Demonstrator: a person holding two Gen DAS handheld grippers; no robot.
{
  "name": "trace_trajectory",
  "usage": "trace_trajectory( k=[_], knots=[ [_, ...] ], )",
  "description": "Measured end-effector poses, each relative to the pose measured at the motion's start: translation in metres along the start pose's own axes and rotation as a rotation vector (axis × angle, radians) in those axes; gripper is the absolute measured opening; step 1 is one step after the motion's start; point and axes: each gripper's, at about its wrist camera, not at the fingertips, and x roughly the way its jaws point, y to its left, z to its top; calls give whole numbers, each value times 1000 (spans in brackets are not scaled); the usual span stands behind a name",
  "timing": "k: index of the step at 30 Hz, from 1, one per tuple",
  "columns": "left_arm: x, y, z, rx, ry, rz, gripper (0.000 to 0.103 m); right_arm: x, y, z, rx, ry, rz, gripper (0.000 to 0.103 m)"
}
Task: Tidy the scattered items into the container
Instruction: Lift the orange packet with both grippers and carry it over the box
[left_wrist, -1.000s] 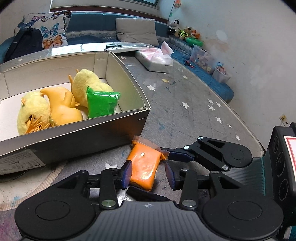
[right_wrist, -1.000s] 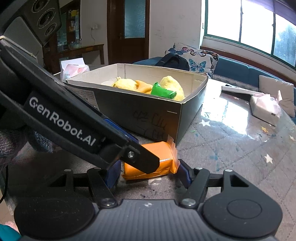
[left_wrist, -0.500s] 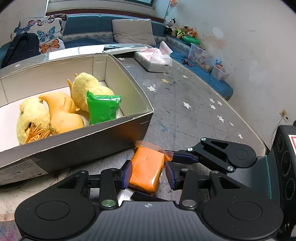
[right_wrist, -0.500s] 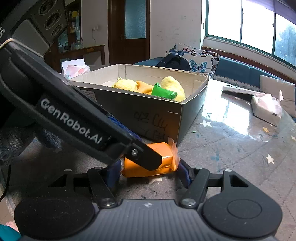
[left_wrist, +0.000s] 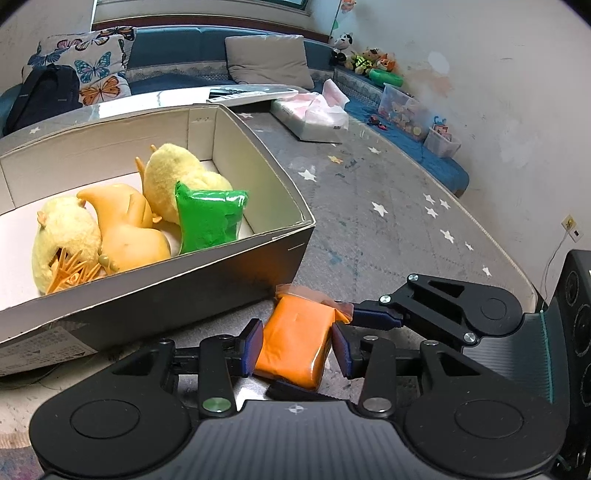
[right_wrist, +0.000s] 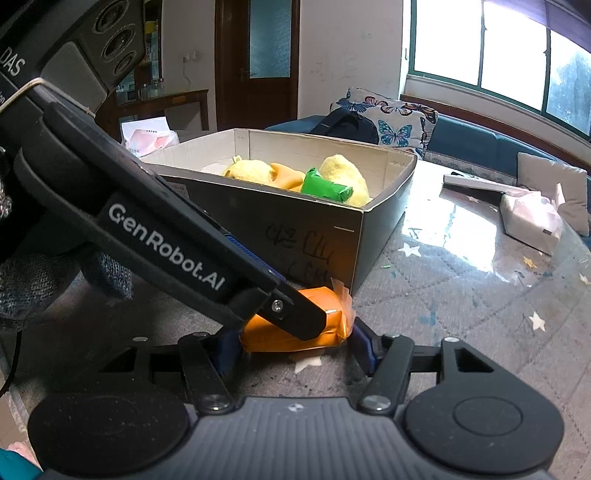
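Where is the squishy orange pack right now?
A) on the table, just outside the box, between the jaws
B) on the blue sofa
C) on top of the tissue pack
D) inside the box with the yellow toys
A: the orange pack lies on the table by the box corner, with both grippers' jaws around it; only the green pack and yellow toys are inside the box.

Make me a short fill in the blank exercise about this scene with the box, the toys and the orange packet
1. The orange packet lies on the table, ____ the cardboard box.
2. The packet inside the box, leaning on a yellow plush toy, is coloured ____.
3. The left gripper has a finger on each side of the ____ packet.
4. The right gripper brackets the same packet from its ____.

Missing words: outside; green; orange; ends
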Motion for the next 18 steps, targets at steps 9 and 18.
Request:
trace_trajectory(
  k=[9,18],
  knots=[
    [2,2,0,-11,7,-21,45,-1,-2,0,5,-4,6,61],
    [-3,3,-5,-31,5,-27,43,-1,-2,0,0,-2,3,60]
  ],
)
